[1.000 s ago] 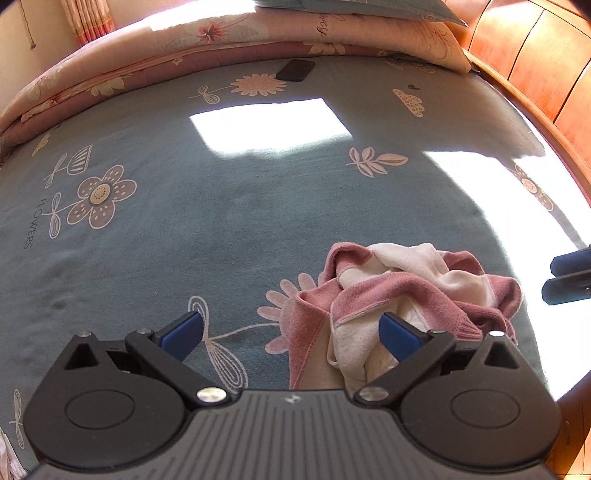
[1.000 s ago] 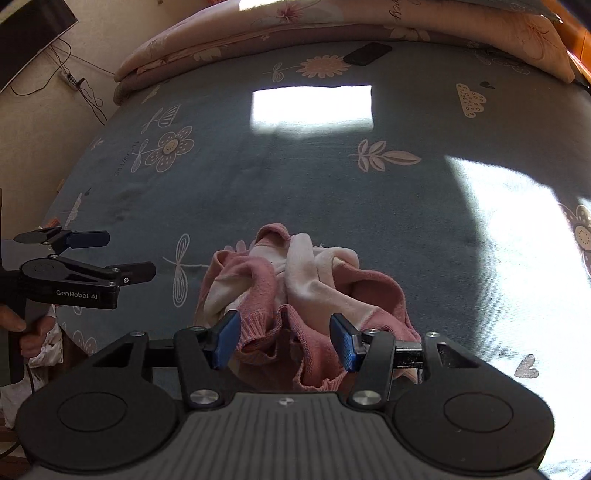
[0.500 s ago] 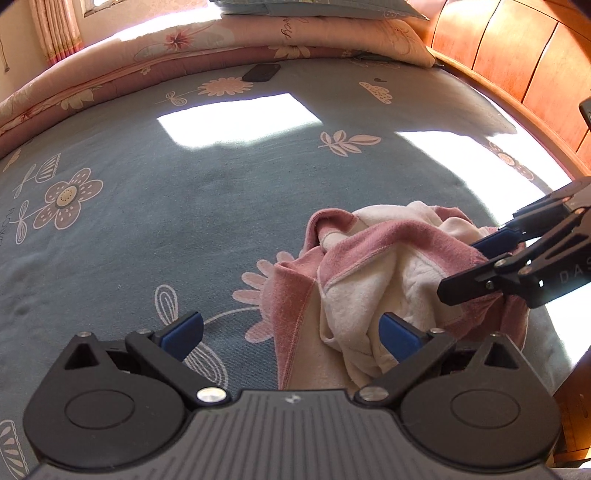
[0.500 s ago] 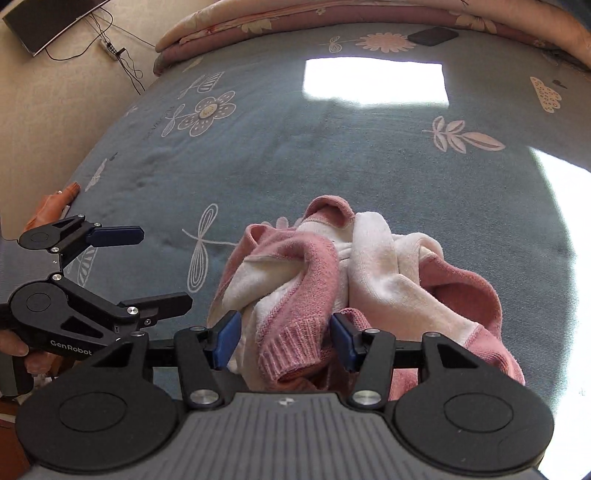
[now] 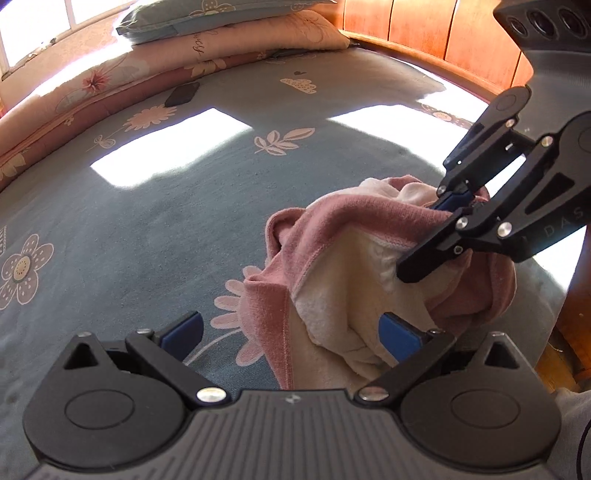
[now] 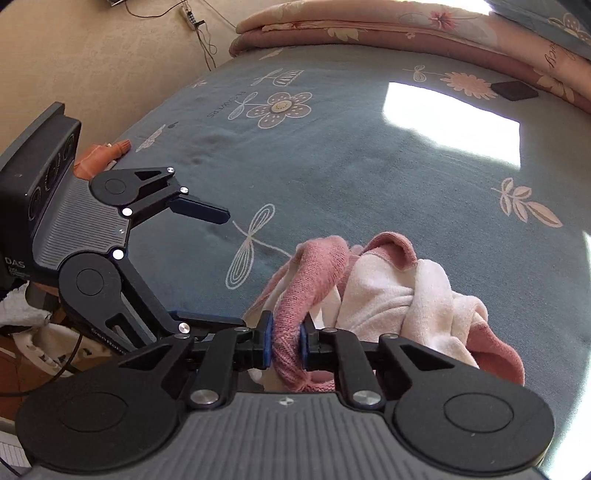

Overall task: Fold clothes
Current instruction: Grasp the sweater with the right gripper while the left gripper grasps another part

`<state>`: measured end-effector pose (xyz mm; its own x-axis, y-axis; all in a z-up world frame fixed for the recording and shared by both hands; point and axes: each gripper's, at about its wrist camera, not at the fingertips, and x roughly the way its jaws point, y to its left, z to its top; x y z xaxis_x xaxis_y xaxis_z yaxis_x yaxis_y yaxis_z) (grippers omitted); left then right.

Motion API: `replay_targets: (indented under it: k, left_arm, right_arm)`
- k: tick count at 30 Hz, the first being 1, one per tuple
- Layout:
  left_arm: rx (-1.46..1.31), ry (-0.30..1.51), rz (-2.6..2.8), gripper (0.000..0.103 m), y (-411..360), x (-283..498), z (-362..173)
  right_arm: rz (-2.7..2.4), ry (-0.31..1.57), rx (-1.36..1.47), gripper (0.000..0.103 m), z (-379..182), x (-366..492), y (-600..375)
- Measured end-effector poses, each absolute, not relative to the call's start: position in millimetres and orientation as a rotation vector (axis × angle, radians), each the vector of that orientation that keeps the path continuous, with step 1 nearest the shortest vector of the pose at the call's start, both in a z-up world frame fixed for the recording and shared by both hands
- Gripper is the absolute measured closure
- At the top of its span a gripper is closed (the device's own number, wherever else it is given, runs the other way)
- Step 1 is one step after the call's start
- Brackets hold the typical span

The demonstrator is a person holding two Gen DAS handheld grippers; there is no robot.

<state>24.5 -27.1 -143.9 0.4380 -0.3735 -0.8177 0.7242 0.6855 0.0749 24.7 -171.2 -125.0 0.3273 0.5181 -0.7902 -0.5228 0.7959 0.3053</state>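
Observation:
A crumpled pink and cream sweater (image 5: 351,258) (image 6: 406,295) lies on the blue flowered bedspread (image 5: 166,221) near its front edge. My right gripper (image 6: 286,343) is closing its jaws, and the blue pads press on a pink knit cuff (image 6: 314,273) of the sweater. In the left wrist view the right gripper (image 5: 432,236) comes in from the right onto the top of the heap. My left gripper (image 5: 290,334) (image 6: 218,267) stands wide open at the sweater's left side, its right finger (image 5: 399,338) against the cream lining, holding nothing.
A dark phone (image 5: 183,94) (image 6: 513,90) lies at the far side of the bed. Folded pink quilts and a pillow (image 5: 221,40) are stacked behind it. A wooden headboard (image 5: 424,33) runs along the right. An orange object (image 6: 99,155) sits at the bed's left edge.
The right gripper's jaws went from half open around the pink cuff to pressed on it. Both grippers rolled and sank toward the sweater. The left jaws stayed wide open.

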Motion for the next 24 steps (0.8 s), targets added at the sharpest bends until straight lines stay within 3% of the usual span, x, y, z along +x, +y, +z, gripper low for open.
replay_targets:
  k: [9, 16, 22, 23, 24]
  left_arm:
    - [0.878, 0.709, -1.131, 0.003, -61, 21, -141]
    - [1.275, 0.543, -1.489, 0.007, -95, 10, -138]
    - [1.4, 0.654, -1.659, 0.008, -107, -3, -149]
    - [1.402, 0.669, -1.668, 0.009, -107, -6, -151]
    - [1.406, 0.673, -1.673, 0.021, -107, -9, -154]
  right_arm:
    - [0.983, 1.051, -0.239, 0.087, -124, 10, -160]
    - [1.01, 1.05, -0.245, 0.087, -123, -1, -162]
    - [1.035, 1.044, -0.245, 0.087, -124, -9, -162]
    - [1.031, 1.042, -0.241, 0.087, -124, -9, -164]
    - [1.027, 1.04, -0.236, 0.087, -124, -8, -165]
